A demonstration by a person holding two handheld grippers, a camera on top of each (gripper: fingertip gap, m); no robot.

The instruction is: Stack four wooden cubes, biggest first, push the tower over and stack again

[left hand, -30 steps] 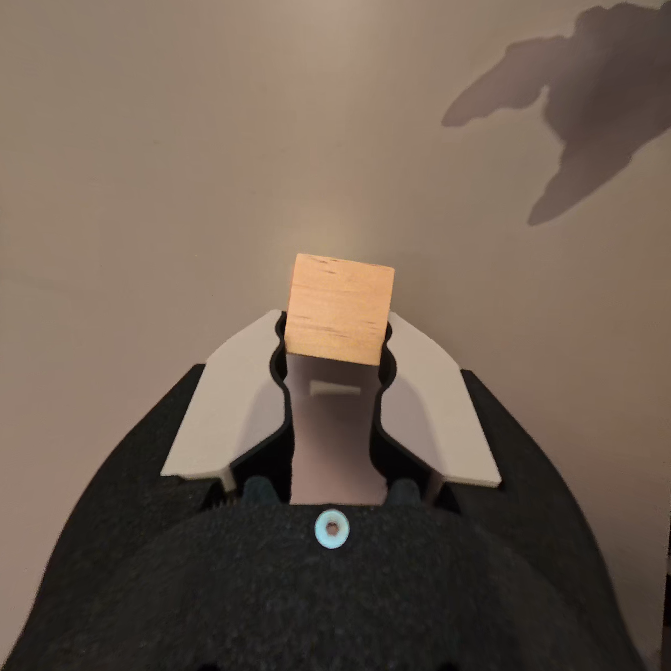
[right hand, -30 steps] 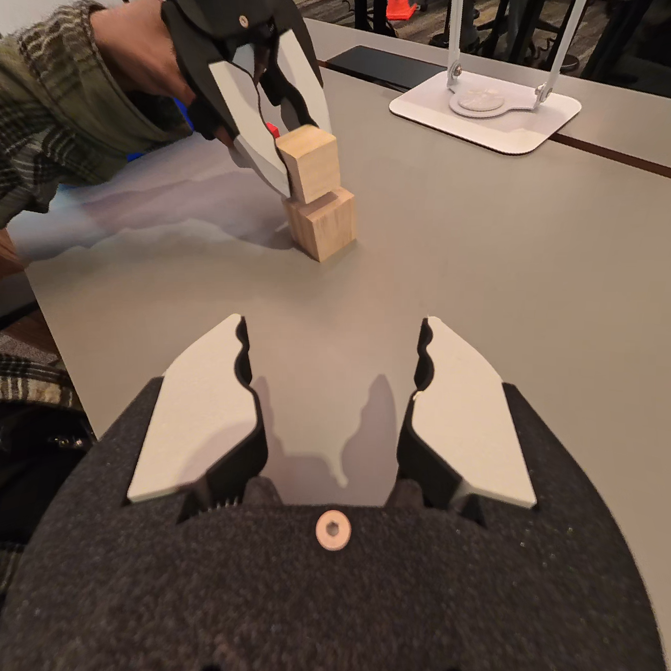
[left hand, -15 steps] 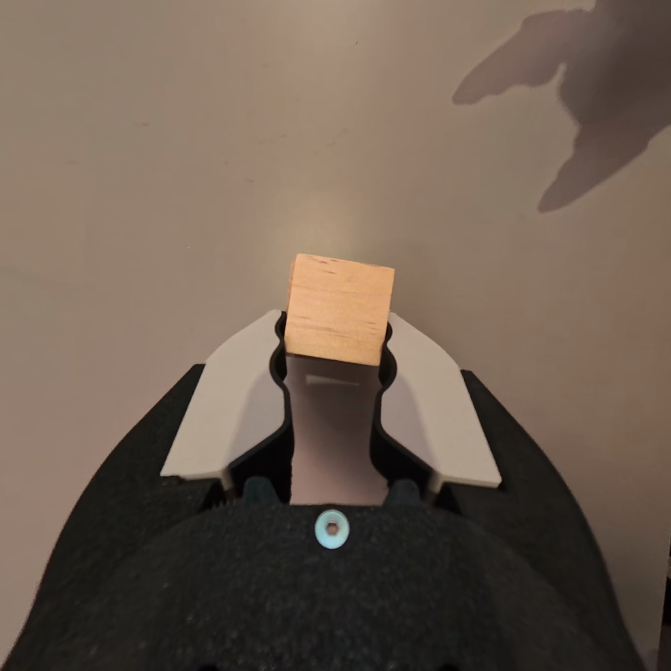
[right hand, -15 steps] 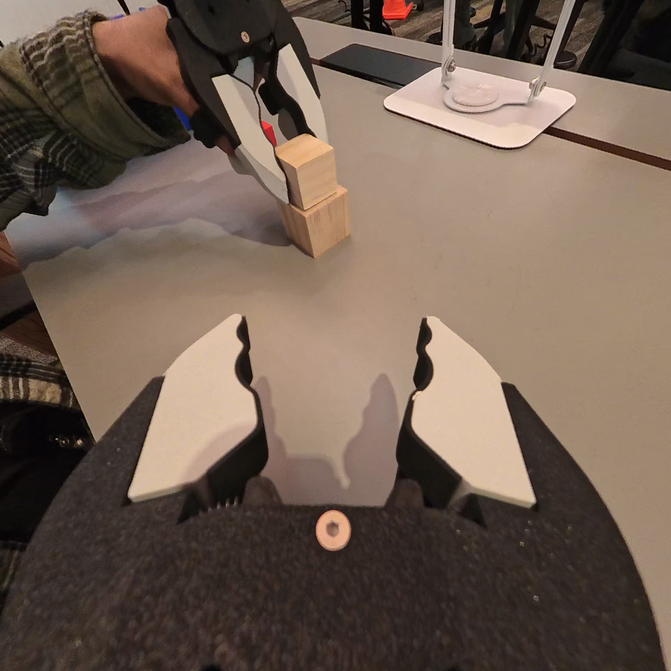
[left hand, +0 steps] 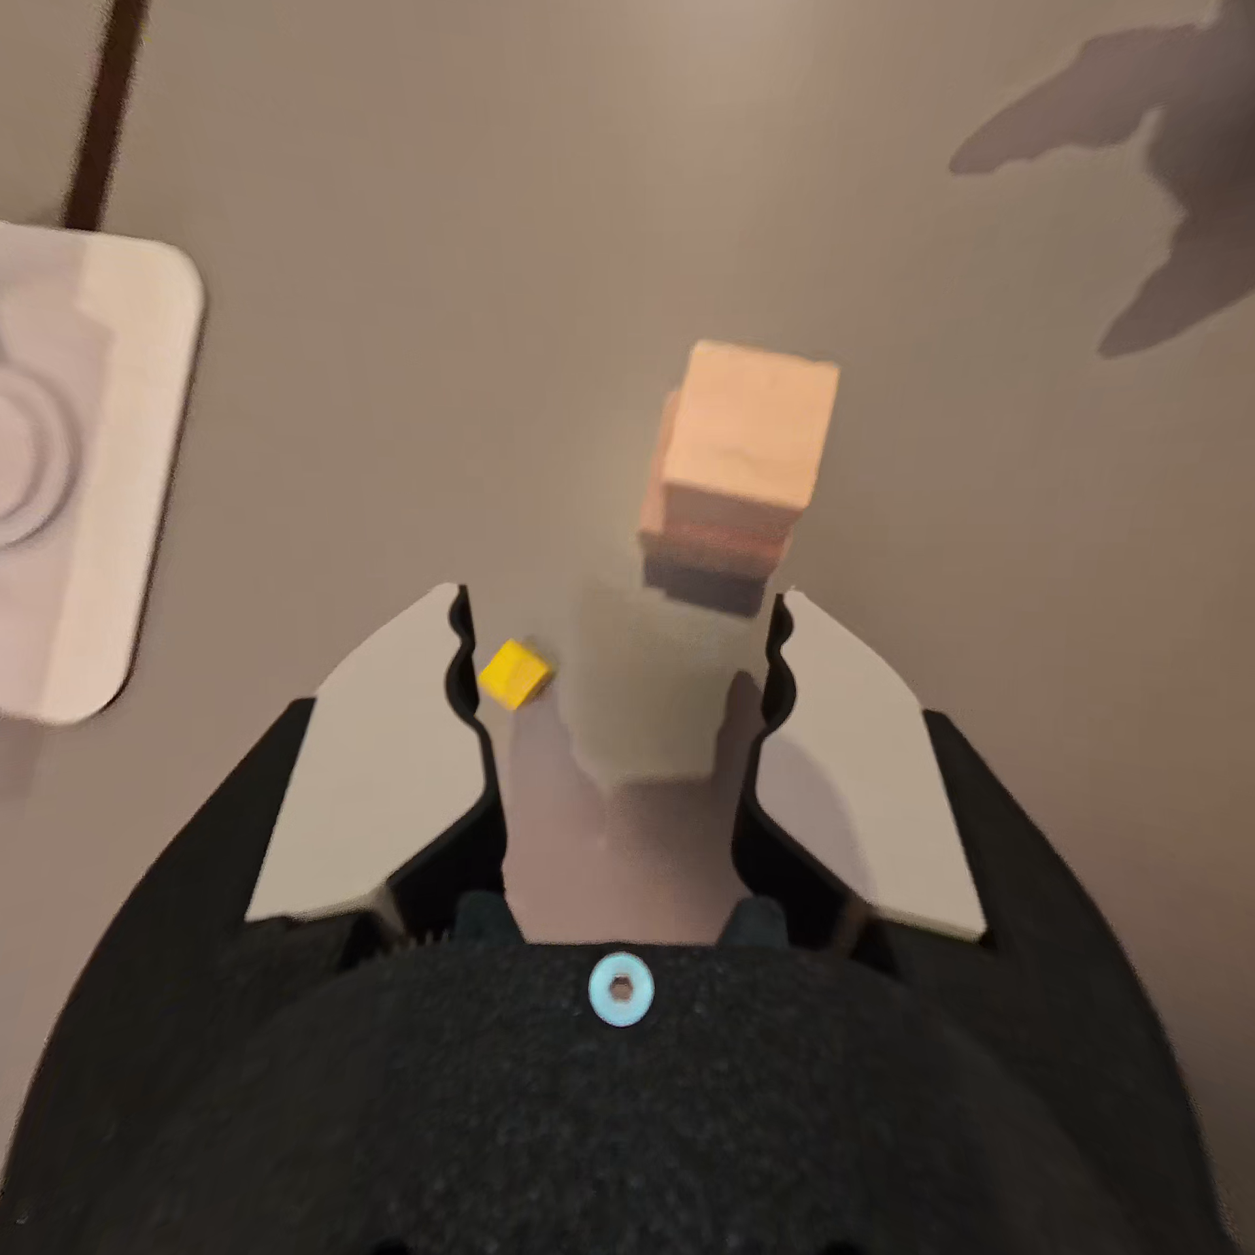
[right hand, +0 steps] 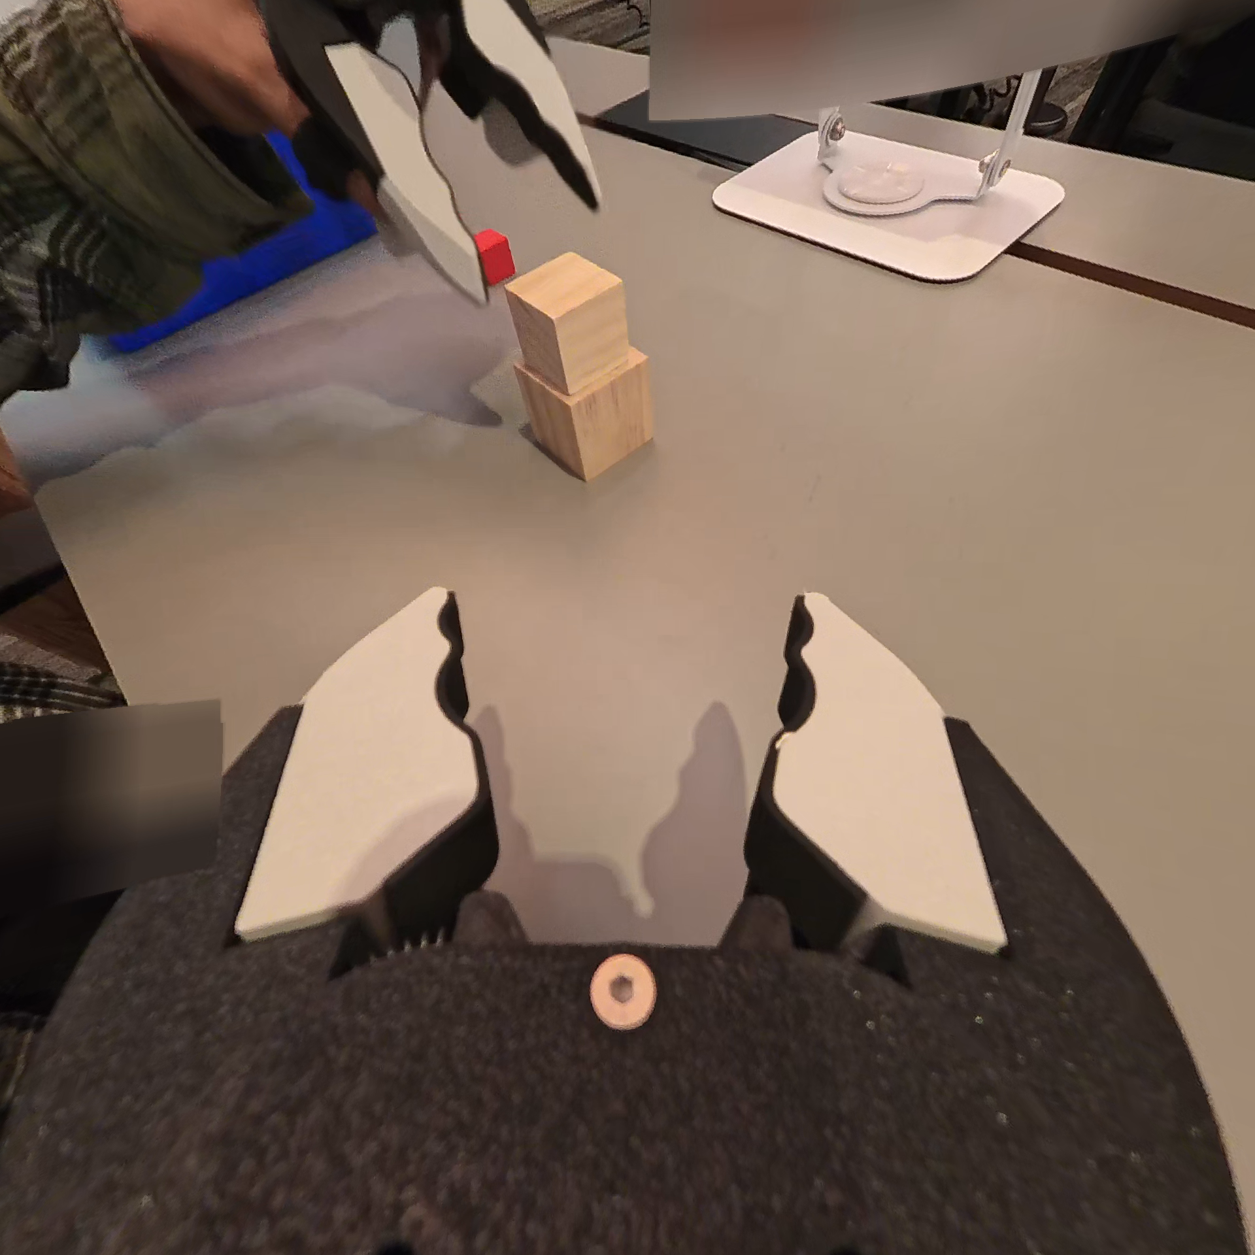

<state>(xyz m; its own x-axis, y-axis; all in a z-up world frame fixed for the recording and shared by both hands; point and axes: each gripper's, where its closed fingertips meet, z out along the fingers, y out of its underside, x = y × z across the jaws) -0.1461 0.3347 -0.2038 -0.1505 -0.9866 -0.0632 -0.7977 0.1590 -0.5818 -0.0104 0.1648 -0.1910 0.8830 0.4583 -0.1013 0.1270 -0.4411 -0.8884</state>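
Observation:
Two plain wooden cubes stand stacked on the grey table: a smaller cube (right hand: 567, 320) rests on a bigger cube (right hand: 591, 420). From above, in the left wrist view, the top cube (left hand: 750, 428) hides most of the one under it. My left gripper (left hand: 619, 601) is open and empty, raised above and behind the stack; it also shows in the right wrist view (right hand: 536, 248). A small yellow cube (left hand: 515, 674) lies by its left fingertip. A small red cube (right hand: 494, 254) lies behind the stack. My right gripper (right hand: 623, 604) is open and empty, low over the table, nearer than the stack.
A white lamp base (right hand: 889, 204) stands at the back right and shows in the left wrist view (left hand: 81, 468) too. A blue tray (right hand: 244, 265) lies at the back left, under a plaid sleeve (right hand: 88, 176). A dark seam (right hand: 1120, 278) crosses the table. To reach the top cube (left hand: 750, 428) in a straight line is about 5 cm for my left fingers, about 20 cm for my right. The right camera catches it too, in the right wrist view (right hand: 561, 284).
My left gripper opened, let go of the smaller wooden cube onto the bigger one and lifted away upward. The right gripper stayed open and moved slightly.

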